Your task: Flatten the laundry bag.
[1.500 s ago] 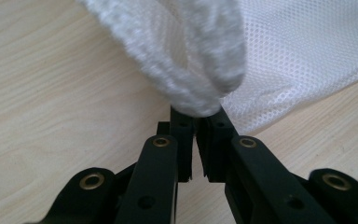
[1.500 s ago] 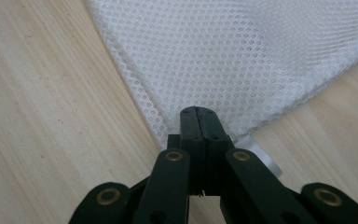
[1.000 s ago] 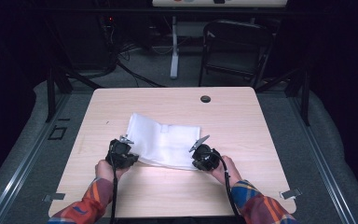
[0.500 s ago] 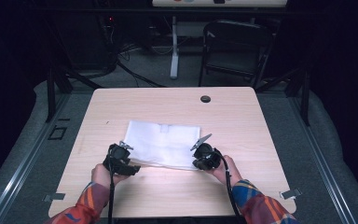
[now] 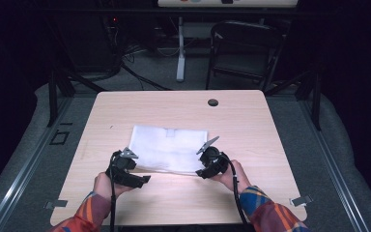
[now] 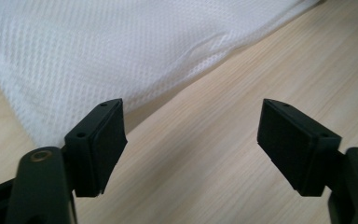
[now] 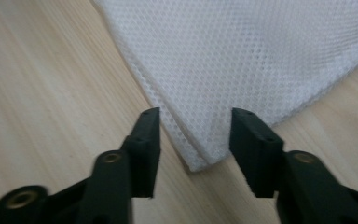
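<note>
Cloth: our white cloth [image 5: 168, 150] lies flat, long side across the surface [image 5: 270, 145].
Room: bare wood all around.
Left tongs [image 6: 191, 140]: wide apart, beside its near edge.
Right tongs [image 7: 195, 140]: apart around its corner.

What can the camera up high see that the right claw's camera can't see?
Just the high view: the whole white mesh cloth folded into a rectangle, both hands, the left claw, a chair behind the table, and the small dark hole in the tabletop.

Just the right gripper view: the cloth's tiny holes up close, and its stacked layers at the corner lying between the open right claw.

Both: the cloth, the wooden table and the right claw.
</note>
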`<state>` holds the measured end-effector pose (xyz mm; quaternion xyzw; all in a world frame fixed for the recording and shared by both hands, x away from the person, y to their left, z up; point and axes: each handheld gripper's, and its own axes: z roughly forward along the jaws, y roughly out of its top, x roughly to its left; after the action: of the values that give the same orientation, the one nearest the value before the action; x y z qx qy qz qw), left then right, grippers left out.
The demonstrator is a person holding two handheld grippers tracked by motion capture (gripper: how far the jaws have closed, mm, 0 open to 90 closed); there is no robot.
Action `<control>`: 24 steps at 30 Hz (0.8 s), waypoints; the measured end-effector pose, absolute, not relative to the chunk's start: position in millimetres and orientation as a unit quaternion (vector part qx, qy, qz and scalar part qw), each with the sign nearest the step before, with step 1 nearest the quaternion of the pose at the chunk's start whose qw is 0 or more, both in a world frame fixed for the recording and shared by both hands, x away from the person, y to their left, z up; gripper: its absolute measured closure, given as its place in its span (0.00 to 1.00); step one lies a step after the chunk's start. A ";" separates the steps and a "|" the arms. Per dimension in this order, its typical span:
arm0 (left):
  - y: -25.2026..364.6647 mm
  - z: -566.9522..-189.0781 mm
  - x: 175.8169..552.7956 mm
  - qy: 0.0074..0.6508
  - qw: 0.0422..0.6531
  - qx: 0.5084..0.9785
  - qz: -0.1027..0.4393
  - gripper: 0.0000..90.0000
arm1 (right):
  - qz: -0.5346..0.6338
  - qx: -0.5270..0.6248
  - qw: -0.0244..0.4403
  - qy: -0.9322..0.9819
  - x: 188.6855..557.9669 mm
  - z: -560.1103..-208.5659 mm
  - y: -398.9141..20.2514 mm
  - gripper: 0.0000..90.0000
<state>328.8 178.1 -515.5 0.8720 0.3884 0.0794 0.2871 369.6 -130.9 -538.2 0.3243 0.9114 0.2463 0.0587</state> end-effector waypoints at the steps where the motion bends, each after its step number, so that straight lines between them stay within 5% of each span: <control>1: 176.3 -516.2 329.8 0.387 0.290 0.871 0.084 0.23 | 0.254 0.333 0.059 0.906 369.9 -533.9 -132.7 0.37; 4: 170.2 -518.9 338.3 0.375 0.284 0.877 0.094 0.22 | 0.266 0.347 0.060 0.897 370.2 -526.3 -138.8 0.19; 8: 161.5 -522.9 350.5 0.358 0.278 0.887 0.085 0.29 | 0.272 0.359 0.048 0.891 370.0 -523.7 -147.0 0.14; 24: 117.3 -544.0 384.1 0.312 0.231 0.918 0.085 0.52 | 0.256 0.349 0.043 0.901 369.0 -528.9 -151.3 0.23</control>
<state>384.1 117.3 -544.0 0.9177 0.3120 0.0852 0.2308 369.0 -151.3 -528.9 0.3489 0.9005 0.2557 0.0433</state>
